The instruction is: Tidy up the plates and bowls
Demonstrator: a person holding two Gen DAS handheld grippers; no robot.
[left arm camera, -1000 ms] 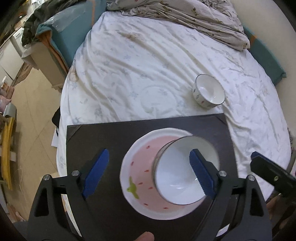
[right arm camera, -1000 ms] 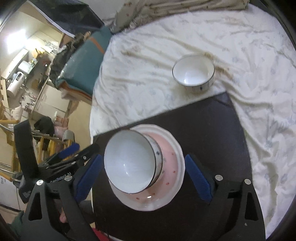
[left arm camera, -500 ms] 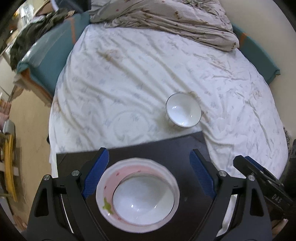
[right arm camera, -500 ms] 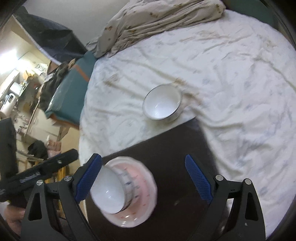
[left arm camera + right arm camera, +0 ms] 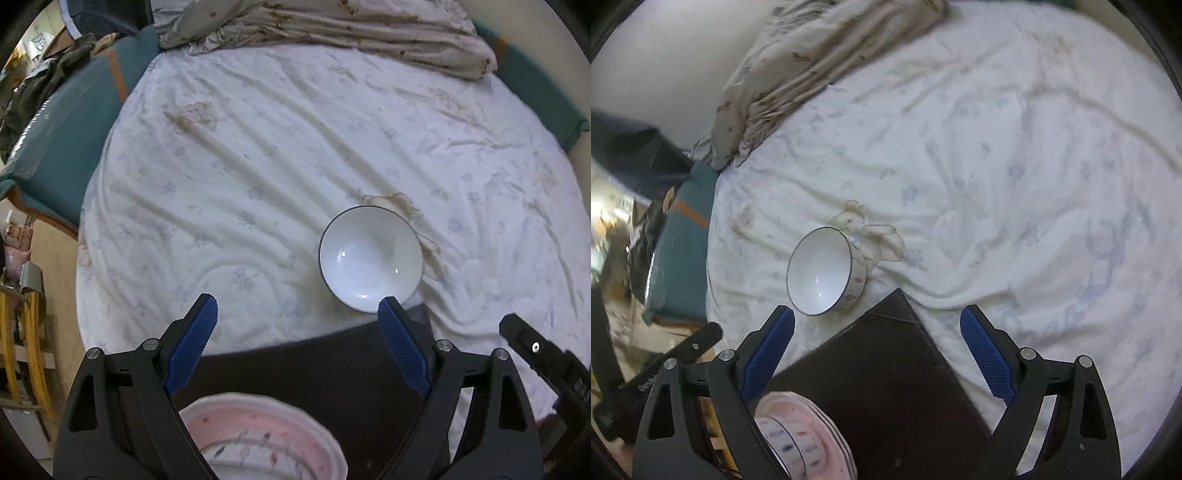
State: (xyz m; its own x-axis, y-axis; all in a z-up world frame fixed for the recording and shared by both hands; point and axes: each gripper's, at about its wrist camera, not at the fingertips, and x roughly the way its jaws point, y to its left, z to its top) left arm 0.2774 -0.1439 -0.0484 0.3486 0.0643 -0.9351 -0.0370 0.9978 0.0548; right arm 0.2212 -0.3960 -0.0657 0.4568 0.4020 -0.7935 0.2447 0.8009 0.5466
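A white bowl (image 5: 369, 267) with a dark rim stands on the bed sheet, just past the far edge of a dark board (image 5: 314, 369). My left gripper (image 5: 299, 332) is open over that edge with nothing between its fingers; its right fingertip overlaps the bowl's near rim in the picture. On the board near me a second patterned bowl (image 5: 251, 458) sits in a pink plate (image 5: 295, 424). The right wrist view shows the far bowl (image 5: 822, 271) ahead and left of my right gripper (image 5: 877, 343). Its jaws are closing with nothing between them, above the board's corner (image 5: 894, 354).
A white patterned sheet (image 5: 258, 166) covers the bed, with a crumpled beige blanket (image 5: 332, 29) at the far end. Teal cushions (image 5: 62, 122) edge the bed on the left. The pink plate (image 5: 820, 428) lies at the lower left of the right wrist view.
Both grippers have moved away from the plate and its bowl toward the far bowl on the sheet. The stack has slid to the bottom of both views and the far bowl looks larger.
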